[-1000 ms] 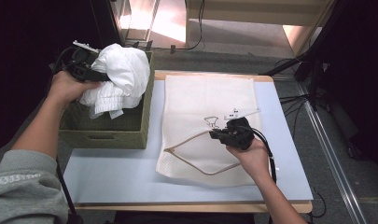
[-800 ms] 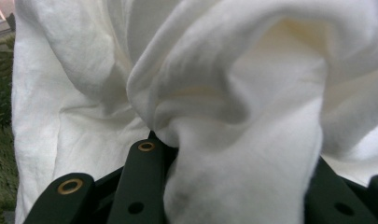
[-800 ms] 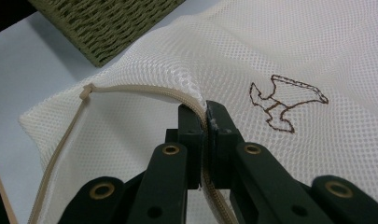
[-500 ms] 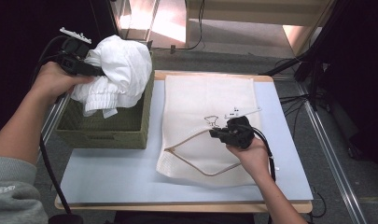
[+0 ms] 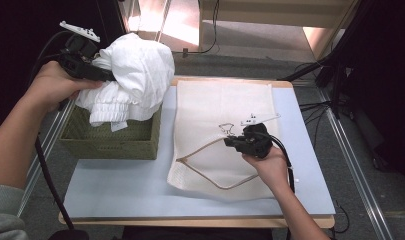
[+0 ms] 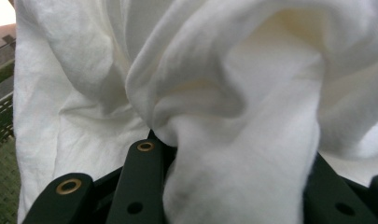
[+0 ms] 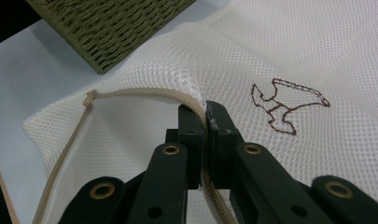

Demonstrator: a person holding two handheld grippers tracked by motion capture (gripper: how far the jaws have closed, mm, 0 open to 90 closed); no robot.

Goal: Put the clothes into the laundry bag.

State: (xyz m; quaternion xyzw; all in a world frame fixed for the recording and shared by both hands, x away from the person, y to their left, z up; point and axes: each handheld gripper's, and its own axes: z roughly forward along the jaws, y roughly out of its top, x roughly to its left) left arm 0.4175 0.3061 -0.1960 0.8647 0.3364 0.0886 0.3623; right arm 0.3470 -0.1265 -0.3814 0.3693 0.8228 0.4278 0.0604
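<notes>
Left claw clamping white garment above basket; right claw pinching mesh bag zipper edge, opening facing basket, mid-surface.

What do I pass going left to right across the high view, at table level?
Left gripper shut on the white garment → green woven basket → open zipper edge of the mesh laundry bag → right gripper pinching that zipper edge → bare table.
</notes>
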